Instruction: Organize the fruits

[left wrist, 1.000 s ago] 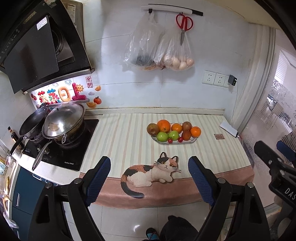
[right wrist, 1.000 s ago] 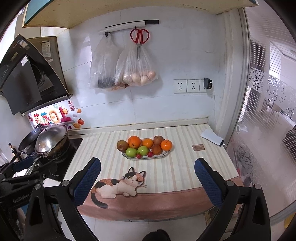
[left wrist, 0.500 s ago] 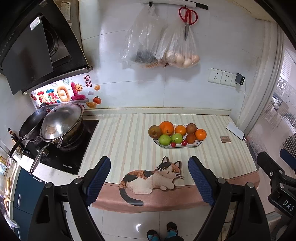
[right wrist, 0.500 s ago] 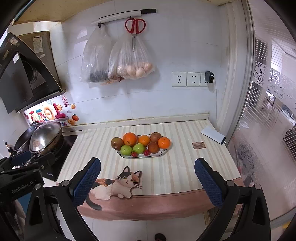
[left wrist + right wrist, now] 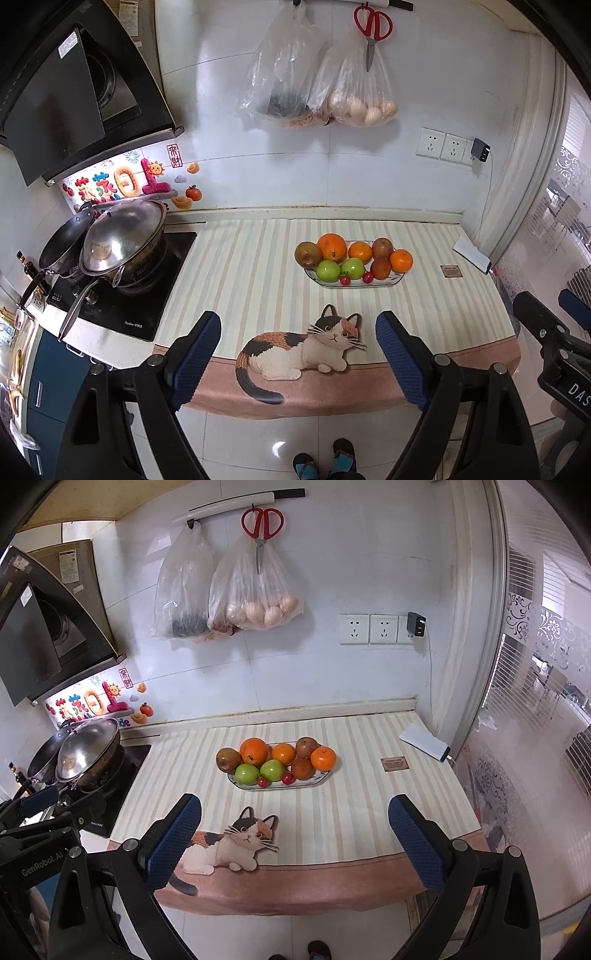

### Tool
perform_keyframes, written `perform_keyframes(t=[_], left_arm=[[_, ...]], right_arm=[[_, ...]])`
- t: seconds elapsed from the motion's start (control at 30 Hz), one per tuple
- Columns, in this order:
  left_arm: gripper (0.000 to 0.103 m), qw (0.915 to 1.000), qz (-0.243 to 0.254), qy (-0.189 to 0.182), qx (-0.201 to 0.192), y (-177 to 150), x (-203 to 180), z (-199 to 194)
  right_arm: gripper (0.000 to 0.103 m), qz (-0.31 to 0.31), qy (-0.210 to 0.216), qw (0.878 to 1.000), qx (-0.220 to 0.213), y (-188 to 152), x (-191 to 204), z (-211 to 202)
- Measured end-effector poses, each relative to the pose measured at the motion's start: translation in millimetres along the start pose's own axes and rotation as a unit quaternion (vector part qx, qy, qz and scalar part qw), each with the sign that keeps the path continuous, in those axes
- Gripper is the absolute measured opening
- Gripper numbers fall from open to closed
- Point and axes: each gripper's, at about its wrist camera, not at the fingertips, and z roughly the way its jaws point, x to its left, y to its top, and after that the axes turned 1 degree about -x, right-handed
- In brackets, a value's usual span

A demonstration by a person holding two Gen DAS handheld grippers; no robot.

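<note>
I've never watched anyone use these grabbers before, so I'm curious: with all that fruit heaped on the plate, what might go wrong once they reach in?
The fruit is piled tight on the shallow plate; lifting the big orange could send a neighbour rolling across the striped mat. The cherry tomatoes are small and sit at the plate's near rim, so wide blue pads may nudge them off. Both the left gripper and right gripper are open and could crowd each other.

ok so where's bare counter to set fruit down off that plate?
Widest free patch: striped mat between the black cooktop and the oval fruit plate. Also free: the strip between plate and printed cat, and right of the plate up to the small brown tag. Crowded: the plate itself, and the cooktop with its pans.
</note>
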Motion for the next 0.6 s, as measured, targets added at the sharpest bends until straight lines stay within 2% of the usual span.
perform_keyframes(t=[0.6], left_arm=[[0.086, 1.0, 0.0, 0.002, -0.007, -3.7, -1.9, -8.2]], right_arm=[[0.103, -0.006, 0.008, 1.0, 0.001, -1.0, 6.5, -3.7]])
